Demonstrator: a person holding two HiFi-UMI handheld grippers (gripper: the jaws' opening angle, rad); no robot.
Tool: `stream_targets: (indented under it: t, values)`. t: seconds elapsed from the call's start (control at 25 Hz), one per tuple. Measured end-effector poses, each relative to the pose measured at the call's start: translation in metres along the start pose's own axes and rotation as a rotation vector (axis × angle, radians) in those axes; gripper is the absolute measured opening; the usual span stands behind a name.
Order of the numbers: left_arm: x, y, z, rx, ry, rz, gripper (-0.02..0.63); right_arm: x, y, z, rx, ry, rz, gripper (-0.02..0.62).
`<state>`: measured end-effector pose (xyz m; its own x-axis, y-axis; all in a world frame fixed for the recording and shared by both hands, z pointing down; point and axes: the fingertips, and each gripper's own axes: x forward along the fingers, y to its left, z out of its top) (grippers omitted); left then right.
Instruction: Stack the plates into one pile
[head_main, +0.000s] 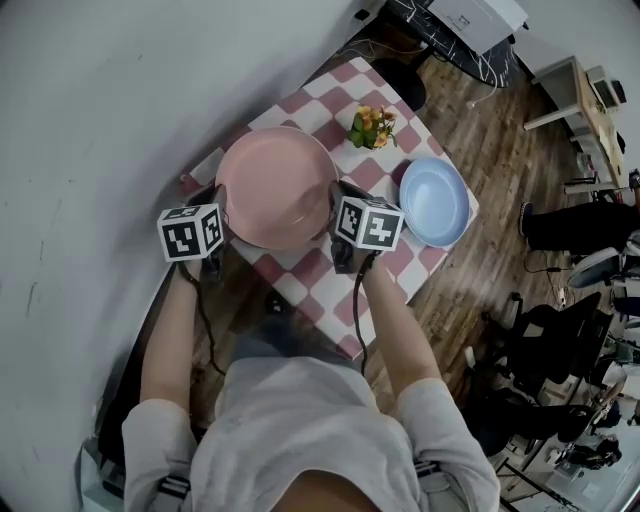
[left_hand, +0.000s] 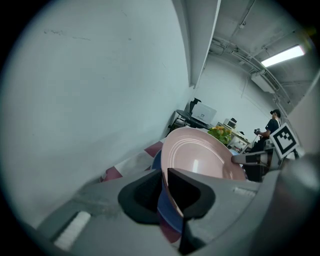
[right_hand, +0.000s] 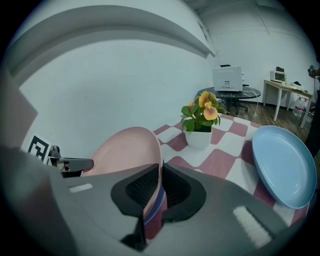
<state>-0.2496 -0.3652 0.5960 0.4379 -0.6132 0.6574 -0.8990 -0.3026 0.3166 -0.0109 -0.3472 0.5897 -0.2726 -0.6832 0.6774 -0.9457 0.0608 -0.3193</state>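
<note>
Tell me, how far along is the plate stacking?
Done, apparently: the pink plate sits over a dark blue plate. In hand: left gripper and right gripper clamp the pink plate's opposite rims. Left: the light blue plate lies apart on the table, unstacked.

Dark blue plate (left_hand: 167, 210) mostly hidden under pink plate (left_hand: 197, 157).

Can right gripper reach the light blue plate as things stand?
Probably not: the right gripper is clamped on the rim of the pink plate, opposite the left gripper, so it must let go first. Otherwise the way looks free, only checked cloth before the light blue plate.
</note>
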Motion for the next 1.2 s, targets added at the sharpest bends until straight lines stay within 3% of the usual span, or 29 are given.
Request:
stream_targets:
  t: [0.4,0.68,0.8,1.08,1.2]
  values:
    - [0.011,0.011,-0.022,-0.004,0.056,0.017,0.048,0.014,-0.003,-0.021,-0.060,0.074,-0.045,0.034]
    - [0.012,0.007,-0.022,0.080,0.042,0.025,0.067,0.019,-0.006,-0.027,-0.135,0.104,-0.076,0.043]
    - [0.012,0.002,-0.022,0.092,0.033,0.010,0.113,0.020,-0.008,-0.031,-0.154,0.120,-0.080,0.051]
    - [0.010,0.000,-0.020,0.096,0.005,0.004,0.203,0.017,0.004,-0.022,-0.189,0.044,-0.050,0.094]
    - [0.006,0.002,-0.015,0.118,-0.024,0.019,0.206,0.009,0.010,-0.014,-0.193,-0.001,-0.038,0.089]
